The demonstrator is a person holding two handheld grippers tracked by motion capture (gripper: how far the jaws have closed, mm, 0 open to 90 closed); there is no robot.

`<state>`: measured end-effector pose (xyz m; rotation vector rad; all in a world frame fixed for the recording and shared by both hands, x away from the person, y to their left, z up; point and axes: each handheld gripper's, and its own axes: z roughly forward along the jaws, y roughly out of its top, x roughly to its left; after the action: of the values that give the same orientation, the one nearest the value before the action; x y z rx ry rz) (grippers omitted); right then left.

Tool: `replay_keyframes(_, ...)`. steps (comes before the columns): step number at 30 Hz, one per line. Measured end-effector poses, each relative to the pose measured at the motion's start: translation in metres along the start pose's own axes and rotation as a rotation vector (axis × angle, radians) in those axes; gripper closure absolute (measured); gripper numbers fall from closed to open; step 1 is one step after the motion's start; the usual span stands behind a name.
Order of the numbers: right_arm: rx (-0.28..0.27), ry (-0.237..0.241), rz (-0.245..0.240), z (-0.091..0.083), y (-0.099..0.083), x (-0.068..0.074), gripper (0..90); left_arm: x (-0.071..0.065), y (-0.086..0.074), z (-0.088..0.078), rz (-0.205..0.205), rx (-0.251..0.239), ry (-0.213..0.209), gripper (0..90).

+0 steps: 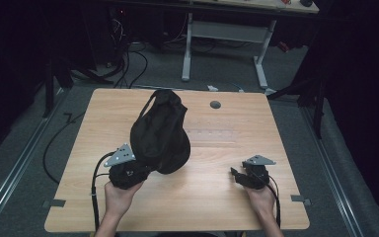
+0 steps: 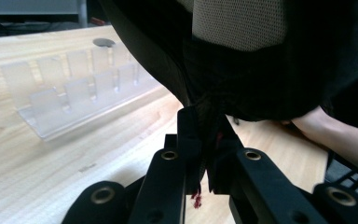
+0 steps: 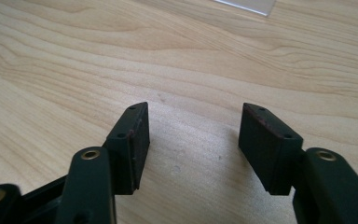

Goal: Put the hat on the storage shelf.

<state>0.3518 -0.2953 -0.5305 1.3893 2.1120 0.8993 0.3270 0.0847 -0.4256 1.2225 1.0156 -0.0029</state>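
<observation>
From the high view, I see my left gripper [image 1: 128, 170] at lower left of centre, pinching the bottom of a black bag [image 1: 159, 132] that stands up from it over the middle of the wooden table [image 1: 227, 207]. My right gripper [image 1: 242, 177] sits at lower right, low over the bare wood and well apart from the bag.

In the left gripper view, the jaws at bottom centre are pressed together on a fold of black cloth; the bag [image 2: 242, 70] hangs across the upper right, a mesh panel [image 2: 237, 23] at top. A clear plastic rack [image 2: 74, 93] lies at left.

In the right gripper view, the jaws are spread with nothing between them, just above the wood.

I judge the thin pinch could slip and let the bag topple, since one small fold carries it. The bag's opening is hidden, its contents unknown, and the dim overhead picture blurs the rack.
</observation>
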Motion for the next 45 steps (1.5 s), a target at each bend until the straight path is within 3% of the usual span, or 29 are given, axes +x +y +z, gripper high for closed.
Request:
replay_keyframes(7,0.002,-0.007,0.008,0.001,0.001,-0.001,39.6,0.004,0.012,0.004,-0.002,-0.041,0.029,85.8)
replay_keyframes(16,0.005,-0.003,0.003,0.001,0.001,0.0,37.2,0.011,0.031,0.016,0.033,-0.089,0.086,85.8)
replay_keyframes(31,0.005,0.0,-0.001,0.001,0.001,0.0,35.9,0.029,0.048,0.037,0.087,-0.113,0.194,85.8)
replay_keyframes(45,0.005,0.001,-0.002,0.001,0.001,0.0,35.5,0.038,0.054,0.056,0.104,-0.118,0.242,85.8)
